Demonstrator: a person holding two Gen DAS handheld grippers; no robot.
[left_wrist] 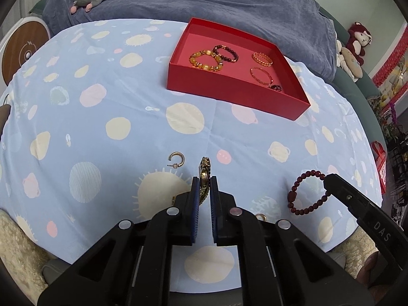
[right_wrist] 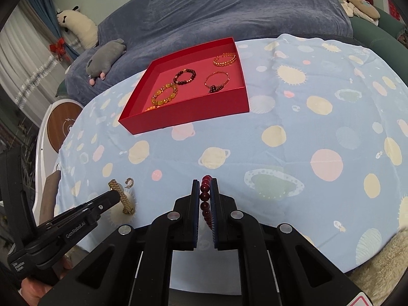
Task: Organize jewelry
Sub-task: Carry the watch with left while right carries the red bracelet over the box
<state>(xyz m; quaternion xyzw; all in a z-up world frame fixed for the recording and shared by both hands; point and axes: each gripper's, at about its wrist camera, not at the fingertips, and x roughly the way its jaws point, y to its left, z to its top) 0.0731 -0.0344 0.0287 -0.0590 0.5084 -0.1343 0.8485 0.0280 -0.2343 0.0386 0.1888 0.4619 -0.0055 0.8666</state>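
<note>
Left wrist view
step in hand: a pick-up, by my reading; the left hand-held gripper (left_wrist: 204, 186) has its jaws drawn narrow onto a gold link watch (left_wrist: 204, 176), whose band stands on edge between the blue pads.
second piece: the right hand-held gripper (left_wrist: 327, 181) pinches a dark red bead bracelet (left_wrist: 307, 193) by its far side, so the loop hangs open toward the watch.
goal: the red box (left_wrist: 237, 94) sits beyond both grippers on the worktop (left_wrist: 102, 117), well apart from them.
already in the box: an amber bead bracelet (left_wrist: 206, 61), a dark bead bracelet (left_wrist: 226, 53) touching it, and two thin gold bangles (left_wrist: 262, 58).
left out: a gold hoop earring (left_wrist: 176, 160) lies on the cloth just beside the watch, on the side away from the red bracelet.

Right wrist view
grip: the right hand-held gripper (right_wrist: 205, 186) is closed narrow on the dark red bead bracelet (right_wrist: 206, 196), beads stacked in a line between the pads.
other hand: the left hand-held gripper (right_wrist: 116, 193) clamps the gold link watch (right_wrist: 122, 196); the hoop earring (right_wrist: 129, 182) lies just beyond it, toward the red box (right_wrist: 183, 117).
next move: probably carry both pieces over the near wall of the box and release into its bare pink floor.
materials: the box looks like stiff matte card with low straight walls; the beads are glossy and round, the watch band is ribbed metal that will flop, and the planet-print cloth is soft and slightly creased.
</note>
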